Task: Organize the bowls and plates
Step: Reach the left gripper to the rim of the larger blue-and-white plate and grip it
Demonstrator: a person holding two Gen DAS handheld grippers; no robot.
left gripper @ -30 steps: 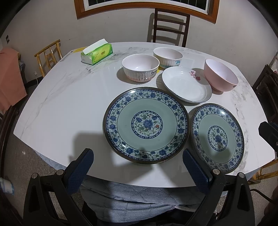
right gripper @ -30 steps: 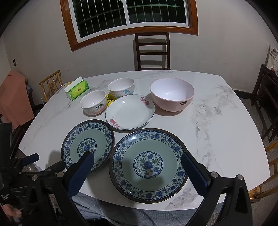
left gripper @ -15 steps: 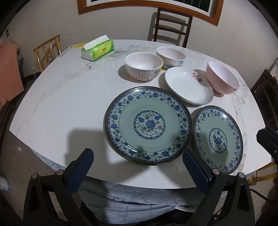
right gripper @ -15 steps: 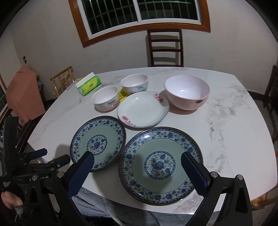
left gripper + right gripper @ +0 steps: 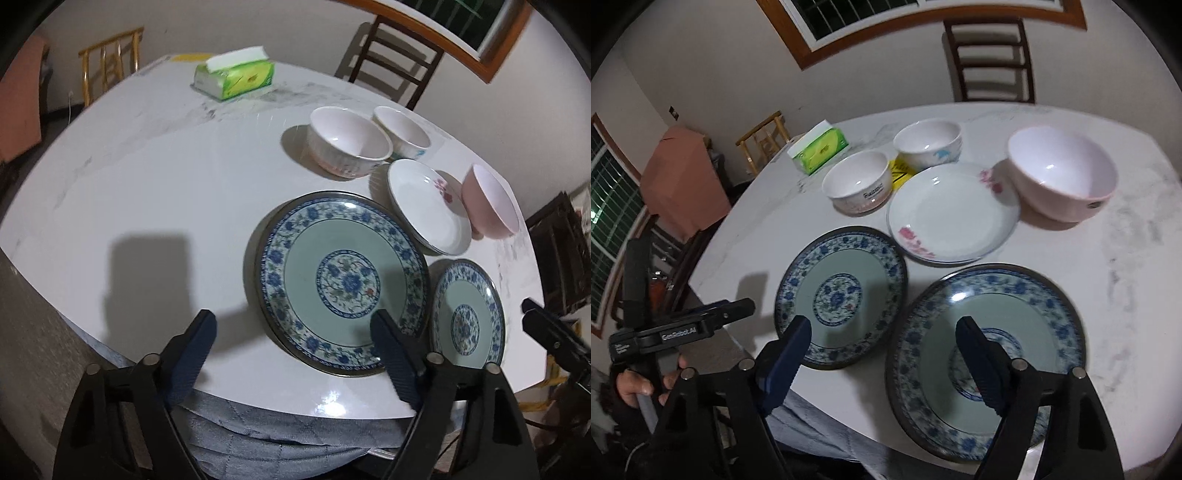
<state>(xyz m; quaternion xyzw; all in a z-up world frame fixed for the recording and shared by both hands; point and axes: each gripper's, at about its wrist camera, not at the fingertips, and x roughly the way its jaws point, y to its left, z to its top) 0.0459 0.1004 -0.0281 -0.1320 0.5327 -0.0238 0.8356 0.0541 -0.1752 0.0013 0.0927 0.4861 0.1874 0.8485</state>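
Blue-patterned plates lie side by side at the tabletop's [image 5: 155, 192] near edge. My left gripper [image 5: 295, 343] narrows its empty fingers near one plate [image 5: 343, 280]; my right gripper [image 5: 882, 350], likewise empty and narrowing, hovers between both, over its neighbour [image 5: 988, 360], probably for stacking.

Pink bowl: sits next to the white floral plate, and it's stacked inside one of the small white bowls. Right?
Not stacked. The pink bowl stands on its own on the table, beside the white floral plate; the small white bowls are apart from it. The right wrist view shows it.
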